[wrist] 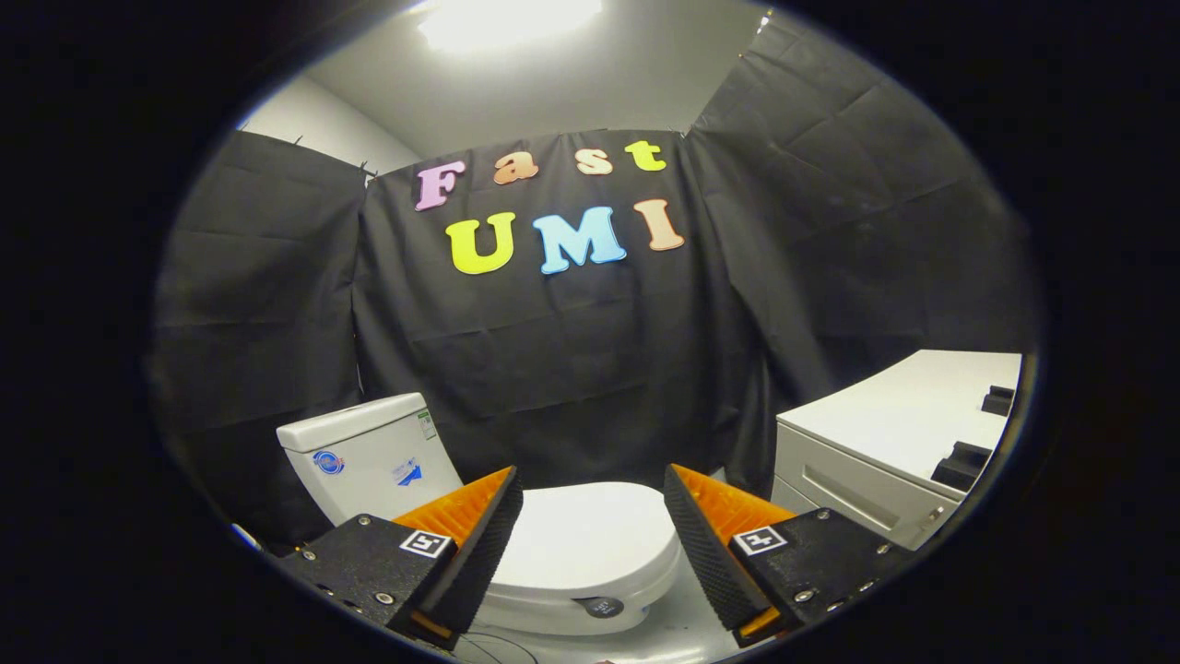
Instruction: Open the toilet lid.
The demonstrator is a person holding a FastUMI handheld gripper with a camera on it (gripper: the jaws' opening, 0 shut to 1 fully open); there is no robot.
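Smooth rounded toilet lid [581,539] beyond spread gripper [593,535]

Stickers on toilet tank [369,461] too small to read; square markers on hand-held gripper [593,487], spread wide.

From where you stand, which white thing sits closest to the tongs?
The toilet lid, lying shut just beyond the open tongs. The tank stands farther back on one side, the cabinet off to the other.
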